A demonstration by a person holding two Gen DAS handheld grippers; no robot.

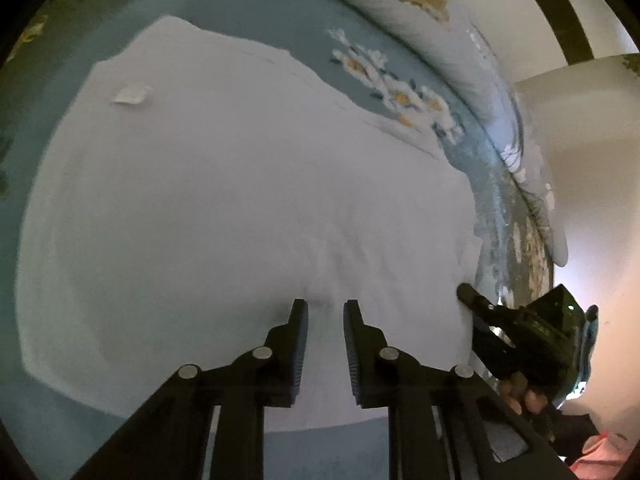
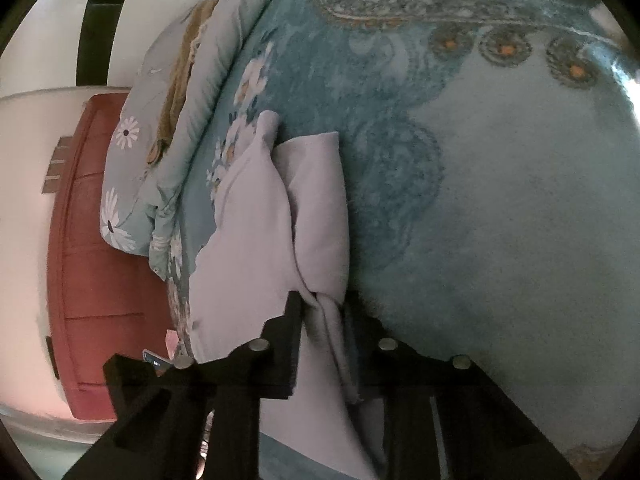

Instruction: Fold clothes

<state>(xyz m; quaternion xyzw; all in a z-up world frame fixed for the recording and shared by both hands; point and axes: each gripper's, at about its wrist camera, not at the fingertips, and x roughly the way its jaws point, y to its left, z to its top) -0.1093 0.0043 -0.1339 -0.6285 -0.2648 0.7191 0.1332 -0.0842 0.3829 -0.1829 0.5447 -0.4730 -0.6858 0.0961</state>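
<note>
You work a pale lilac garment (image 1: 224, 200) spread flat on a bed (image 2: 500, 208) covered in a blue paisley-and-flower blanket, a daisy-print pillow (image 2: 160, 128) lying along its far edge. Your left tool (image 1: 325, 308) points down at the near hem, its jaws narrowed with a small pucker of cloth rising between the tips; the wrist view shows wrinkles fanning from that spot, so it appears to be pinching the fabric, though the contact itself is pale and hard to read. Your right tool (image 2: 320, 312) is closed on a bunched corner of the same garment, a rolled edge of cloth trailing back between the fingers, and from the left view it sits at the garment's right border, near the bed's edge. A small white tag (image 1: 132, 94) lies on the cloth toward the far side. The garment looks soft, light and limp: it will sag and crease wherever it is not supported, and thin layers may slip out of a shallow pinch. Hold it by hems and corners, where the doubled seam gives the pads something thicker to bite, and lift both points together so the panel carries over evenly rather than dragging and wrinkling across the plush blanket.
</note>
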